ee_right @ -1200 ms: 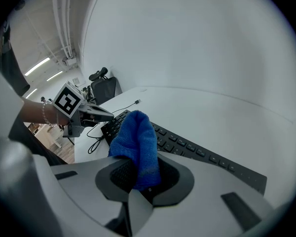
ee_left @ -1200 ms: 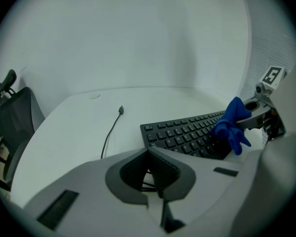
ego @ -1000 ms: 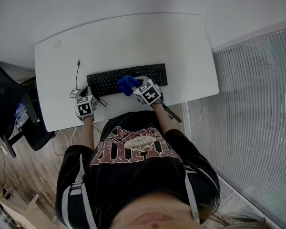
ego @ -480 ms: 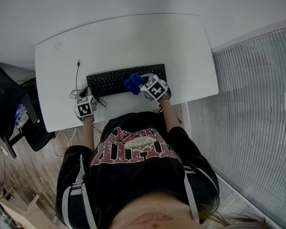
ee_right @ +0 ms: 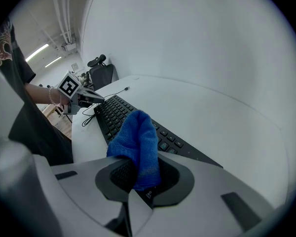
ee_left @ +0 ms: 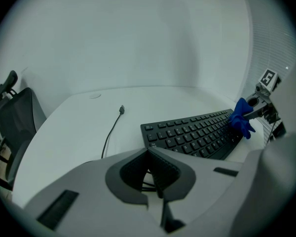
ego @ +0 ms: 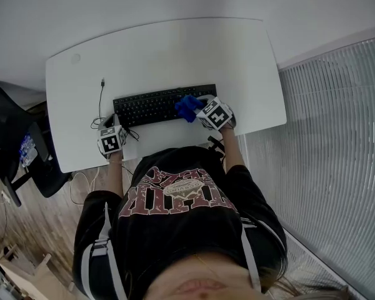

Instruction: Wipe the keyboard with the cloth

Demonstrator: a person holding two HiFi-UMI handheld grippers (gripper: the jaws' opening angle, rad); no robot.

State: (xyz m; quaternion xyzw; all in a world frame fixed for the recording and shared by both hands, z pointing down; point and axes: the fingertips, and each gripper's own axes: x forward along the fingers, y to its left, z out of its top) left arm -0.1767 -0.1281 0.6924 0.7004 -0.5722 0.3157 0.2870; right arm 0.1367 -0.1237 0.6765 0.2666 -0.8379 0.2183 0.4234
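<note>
Wiping | cloth (ee_right: 135, 142) is clenched in right gripper (ee_right: 138, 177); keyboard (ego: 149, 107) lies just ahead of it; light, even strokes are advised | left gripper (ee_left: 156, 176) is closed, seemingly on nothing.

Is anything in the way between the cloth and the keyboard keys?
Nothing visible. The blue cloth, clamped in the right gripper, is at the right end of the keyboard. The keys are bare, and the loose cable lies off its left end.

Right claw (ego: 199, 110) with blue cloth (ego: 187, 107) farther right along the keyboard (ego: 147, 106) than before, near its right end.
</note>
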